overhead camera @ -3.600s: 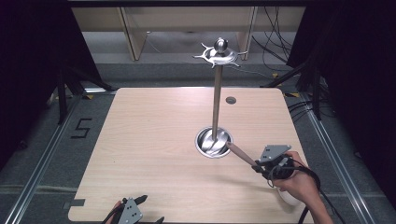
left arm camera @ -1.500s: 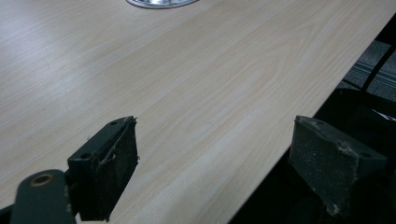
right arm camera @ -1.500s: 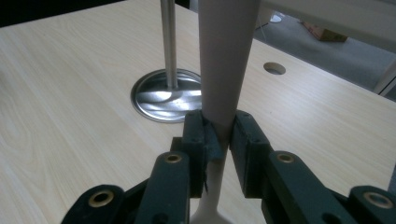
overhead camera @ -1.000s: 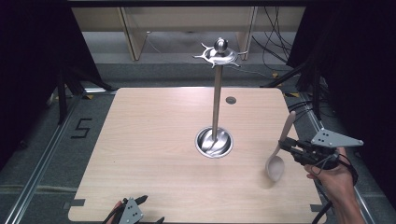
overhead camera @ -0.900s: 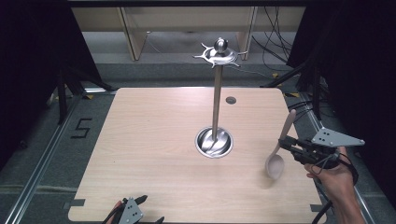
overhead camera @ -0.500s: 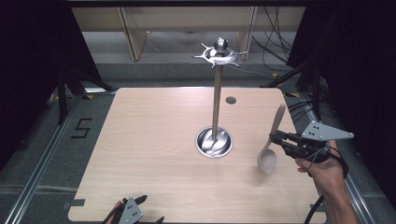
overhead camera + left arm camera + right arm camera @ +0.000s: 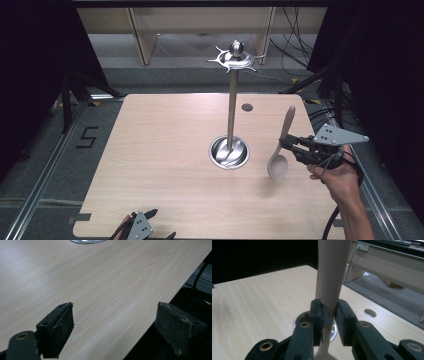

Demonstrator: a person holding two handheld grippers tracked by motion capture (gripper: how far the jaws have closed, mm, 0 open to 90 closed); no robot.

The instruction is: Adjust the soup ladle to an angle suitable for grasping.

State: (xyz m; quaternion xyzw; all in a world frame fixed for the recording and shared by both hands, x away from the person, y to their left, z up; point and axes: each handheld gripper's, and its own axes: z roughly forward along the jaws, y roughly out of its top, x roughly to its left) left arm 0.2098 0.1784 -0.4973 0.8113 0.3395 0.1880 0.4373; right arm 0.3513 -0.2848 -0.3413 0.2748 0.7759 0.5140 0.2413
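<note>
Two hand-held grippers are showing in the high view, and I am reading them in turn. My right hand-held gripper (image 7: 289, 144) is hanging over the right part of the desk (image 7: 165, 150), clamping a pale wooden spoon (image 7: 281, 150) by the handle; the spoon is standing nearly upright, bowl down, handle tip up, clear of the desk top. A second ago I was holding it farther right, near the desk's edge, with the bowl lower; now it is sitting closer to the metal stand (image 7: 231, 115), whose round base (image 7: 229, 152) is resting mid-desk with a tall post rising to a hooked crown. The spoon and the stand are still apart. My left hand-held gripper (image 7: 150, 225) is lying at the near edge of the desk, where it was before.

From the left gripper view I am seeing the two black jaws spread wide with nothing between them, bare desk (image 7: 100, 290) beyond, and a sliver of the stand's base (image 7: 86, 241) at the top edge.

From the right gripper view the jaws are pinching the spoon's handle (image 7: 332, 277) from both sides, the handle rising out of frame, the neck running down below the pads, and the stand's base (image 7: 298, 323) lying behind them.
</note>
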